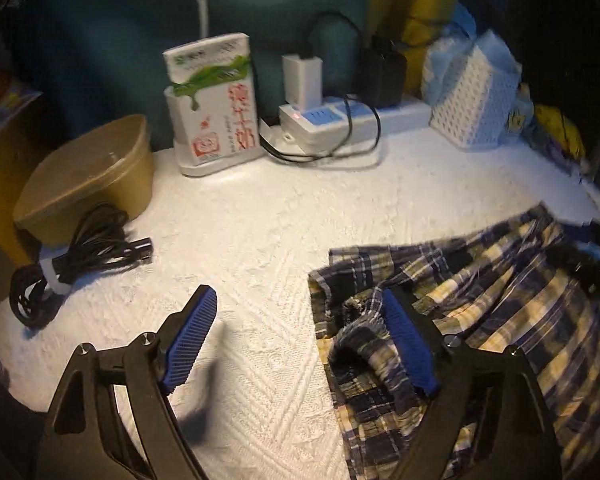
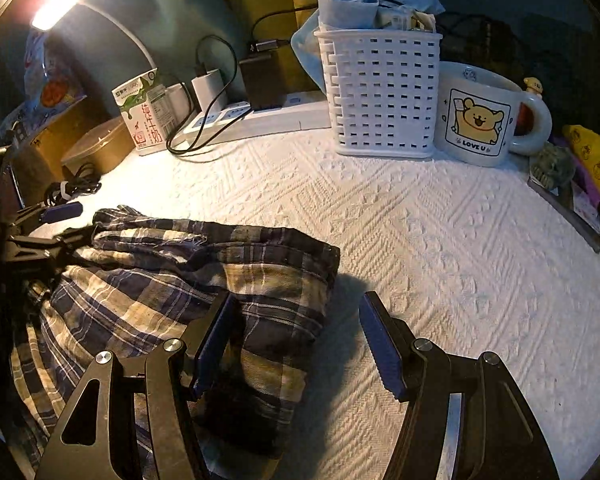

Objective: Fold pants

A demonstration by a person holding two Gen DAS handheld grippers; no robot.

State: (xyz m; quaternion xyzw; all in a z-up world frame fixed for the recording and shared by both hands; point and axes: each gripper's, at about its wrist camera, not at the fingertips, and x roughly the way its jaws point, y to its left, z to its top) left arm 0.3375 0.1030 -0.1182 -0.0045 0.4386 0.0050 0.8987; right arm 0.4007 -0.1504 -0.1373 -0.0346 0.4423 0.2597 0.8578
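Left wrist view: both claws gape over plaid pants [image 1: 480, 300].

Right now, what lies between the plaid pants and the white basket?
Only bare white textured cloth separates the plaid pants from the white basket, as the right wrist view shows.

Both tools [image 1: 300, 344] [image 2: 296, 344] wide apart
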